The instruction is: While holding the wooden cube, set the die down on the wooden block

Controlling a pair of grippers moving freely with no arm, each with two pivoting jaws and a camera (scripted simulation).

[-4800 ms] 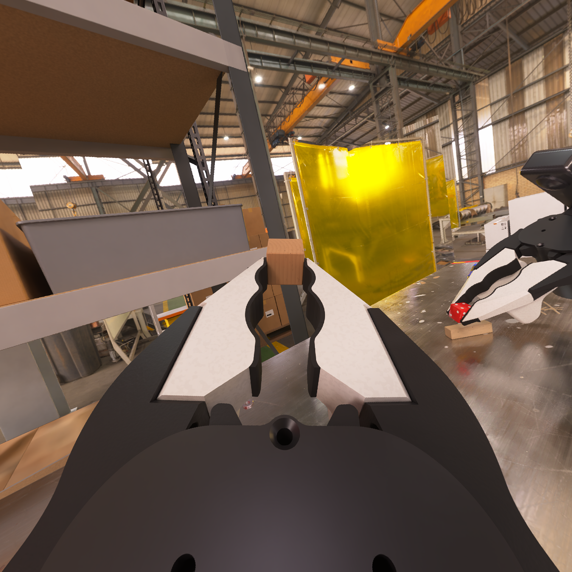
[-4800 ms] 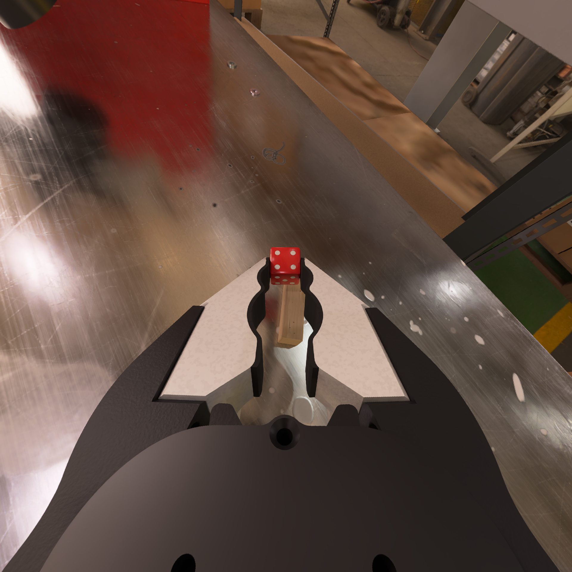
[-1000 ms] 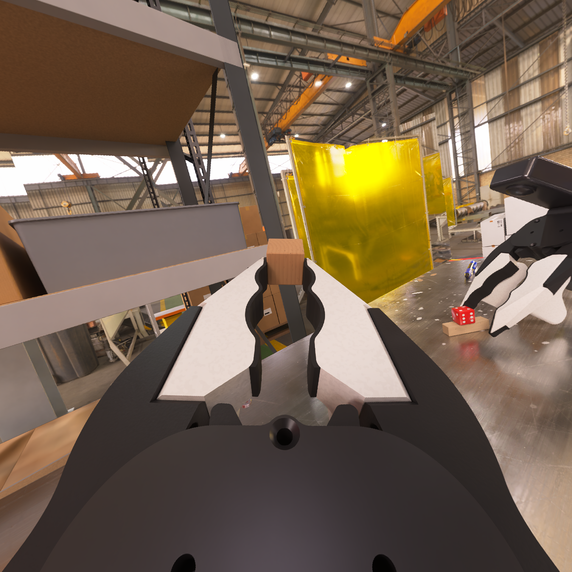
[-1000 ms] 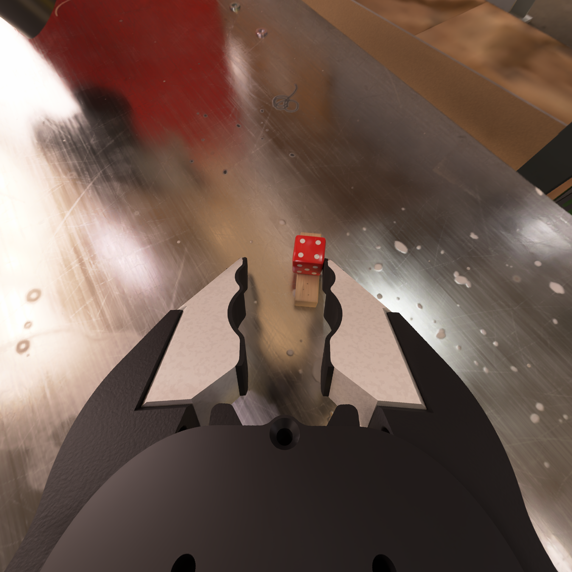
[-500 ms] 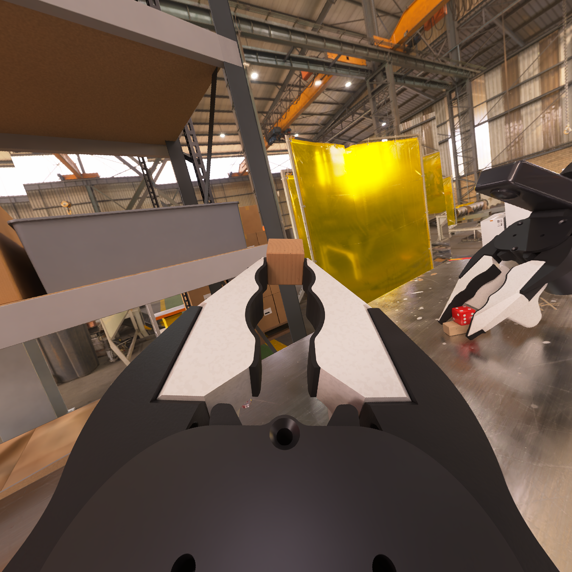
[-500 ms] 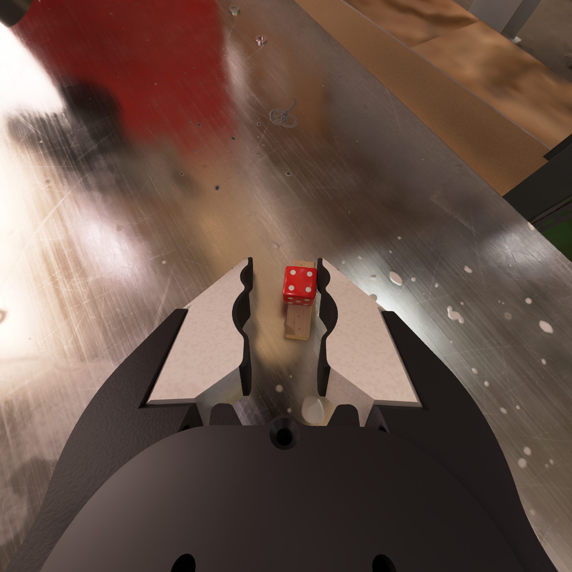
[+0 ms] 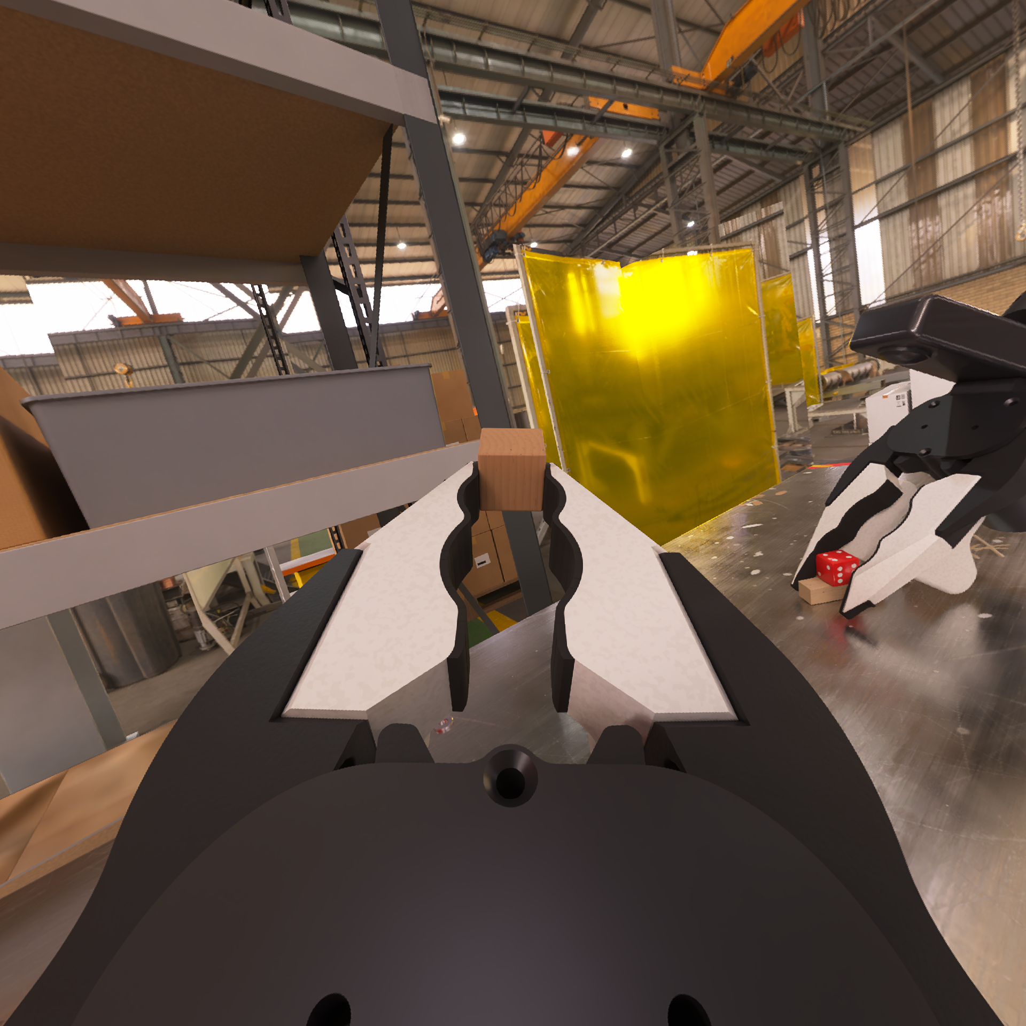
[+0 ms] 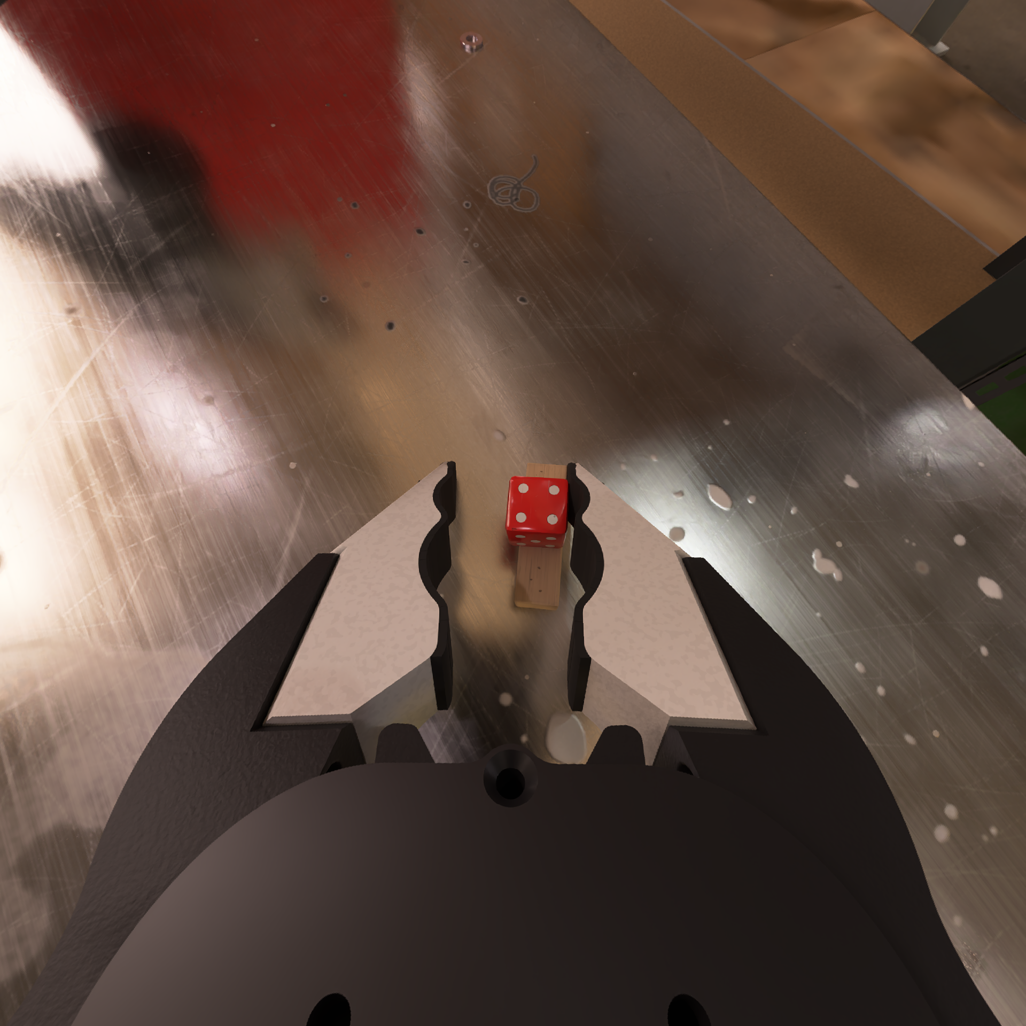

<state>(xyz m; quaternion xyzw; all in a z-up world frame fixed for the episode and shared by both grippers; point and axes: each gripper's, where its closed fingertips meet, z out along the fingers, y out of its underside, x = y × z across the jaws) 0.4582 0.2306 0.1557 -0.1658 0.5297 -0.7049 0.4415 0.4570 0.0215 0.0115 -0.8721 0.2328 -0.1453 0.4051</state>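
Scratched metal table (image 8: pixel 722 344) (wooden block (image 8: pixel 537 583) on it)

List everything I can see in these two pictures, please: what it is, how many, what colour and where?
Small red die with white dots: one, red, resting on the wooden block, between the right gripper's open fingers.
Flat pale wooden block: one, light tan, lying on the table.
Scratched metal table: one, silver-grey, spattered with white flecks, under everything.
Plain wooden cube: one, light brown, held up at the left gripper's fingertips.
Yellow translucent screens: several, yellow, behind the table.
Metal shelving rack: one, grey with brown boards, at left.
Grey bin: one, on the shelf.
Left gripper: one, black and white, shut on the cube.
Right gripper: one, black and white, open around the die.
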